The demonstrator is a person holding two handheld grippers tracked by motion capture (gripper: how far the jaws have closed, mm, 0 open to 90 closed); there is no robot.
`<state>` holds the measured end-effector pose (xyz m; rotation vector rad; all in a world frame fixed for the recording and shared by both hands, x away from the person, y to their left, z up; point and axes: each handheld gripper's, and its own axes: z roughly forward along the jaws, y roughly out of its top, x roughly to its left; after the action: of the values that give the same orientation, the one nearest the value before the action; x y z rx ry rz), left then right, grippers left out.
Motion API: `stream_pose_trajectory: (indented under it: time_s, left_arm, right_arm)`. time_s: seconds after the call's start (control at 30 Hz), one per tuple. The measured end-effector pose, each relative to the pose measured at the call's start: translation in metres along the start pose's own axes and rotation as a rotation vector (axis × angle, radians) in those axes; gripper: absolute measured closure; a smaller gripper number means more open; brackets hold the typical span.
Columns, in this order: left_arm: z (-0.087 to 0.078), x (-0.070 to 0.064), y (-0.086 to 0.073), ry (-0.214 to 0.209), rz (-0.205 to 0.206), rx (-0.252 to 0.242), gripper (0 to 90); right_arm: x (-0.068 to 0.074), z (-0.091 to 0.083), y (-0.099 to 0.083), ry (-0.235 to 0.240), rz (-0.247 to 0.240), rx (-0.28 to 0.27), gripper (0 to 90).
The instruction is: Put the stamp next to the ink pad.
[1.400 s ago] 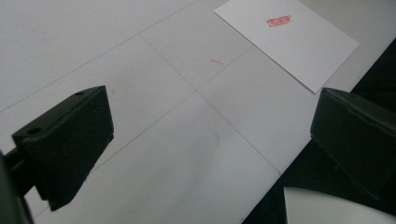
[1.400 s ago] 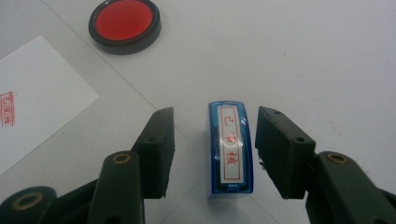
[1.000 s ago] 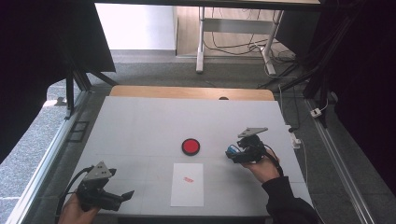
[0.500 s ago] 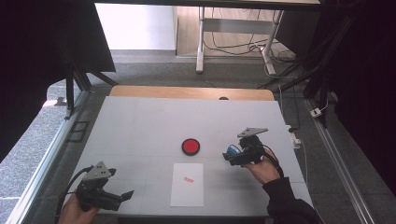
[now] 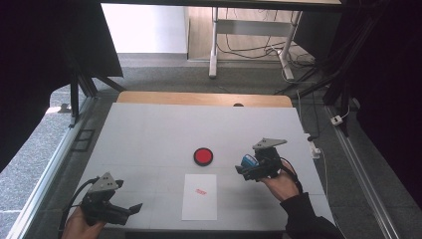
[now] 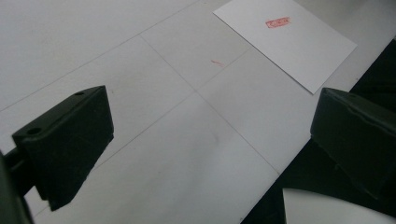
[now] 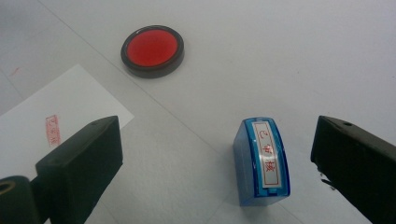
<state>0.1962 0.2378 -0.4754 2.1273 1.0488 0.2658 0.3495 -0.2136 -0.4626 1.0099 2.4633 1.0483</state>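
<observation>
since the earlier frames the right tool (image 5: 249,172) has slid a bit toward the person and toward table centre; left tool (image 5: 130,209) barely shifted, red pad and paper same spots.

table (image 5: 149,134) – pale grey w/ thin seam lines, wooden strip along far edge. white paper sheet (image 5: 200,197) lies flat near the front edge, between the two tools, w/ a small red stamp print (image 5: 200,191) on its upper part. round ink pad (image 5: 203,156), red w/ dark rim, sits just beyond the sheet, not touching it.

right tool: jaws wide apart in the right gripper view, holding nothing. blue stamp (image 7: 261,161) stands on the table between the jaws, nearer the right one, gap on both sides – label w/ red characters faces up.

left tool at front-left corner of table, well apart from the sheet; jaws wide, only bare table between them.
</observation>
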Motion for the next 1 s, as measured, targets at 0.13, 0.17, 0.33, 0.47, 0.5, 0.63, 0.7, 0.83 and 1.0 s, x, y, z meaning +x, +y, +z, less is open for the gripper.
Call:
stream_pose_trajectory:
  time_s: [0.13, 0.17, 0.33, 0.47, 0.5, 0.63, 0.7, 0.83, 1.0]
  left_arm:
    - [0.0, 0.0, 0.0, -0.002, -0.001, 0.0, 0.0]
    - [0.0, 0.0, 0.0, -0.002, -0.001, 0.0, 0.0]
    - [0.0, 0.001, 0.0, -0.003, -0.004, -0.002, 0.0]
    - [0.0, 0.001, 0.0, -0.004, -0.003, -0.003, 0.0]
    - [-0.001, 0.001, 0.0, -0.005, -0.003, -0.003, 0.0]
    - [-0.001, 0.001, 0.0, -0.004, -0.004, -0.005, 0.0]
    - [-0.001, 0.001, 0.0, -0.004, -0.008, -0.007, 0.0]
    - [-0.002, 0.002, -0.001, -0.004, -0.015, -0.011, 0.0]
    - [-0.002, 0.002, -0.001, -0.005, -0.019, -0.01, 0.0]
  right_arm:
    - [0.003, -0.005, -0.001, 0.001, 0.01, -0.017, 2.5]
    - [0.003, -0.006, -0.002, 0.0, 0.008, -0.016, 2.5]
    - [0.006, -0.011, -0.004, 0.005, -0.001, -0.015, 2.5]
    - [0.009, -0.017, -0.006, 0.007, 0.003, -0.032, 2.5]
    - [0.01, -0.018, -0.007, 0.004, 0.004, -0.034, 2.5]
    - [0.013, -0.025, -0.01, -0.004, 0.0, -0.043, 2.5]
    - [0.015, -0.028, -0.012, -0.004, 0.005, -0.052, 2.5]
    - [0.017, -0.035, -0.016, -0.011, 0.005, -0.055, 2.5]
    - [0.019, -0.044, -0.023, -0.019, 0.016, -0.066, 2.5]
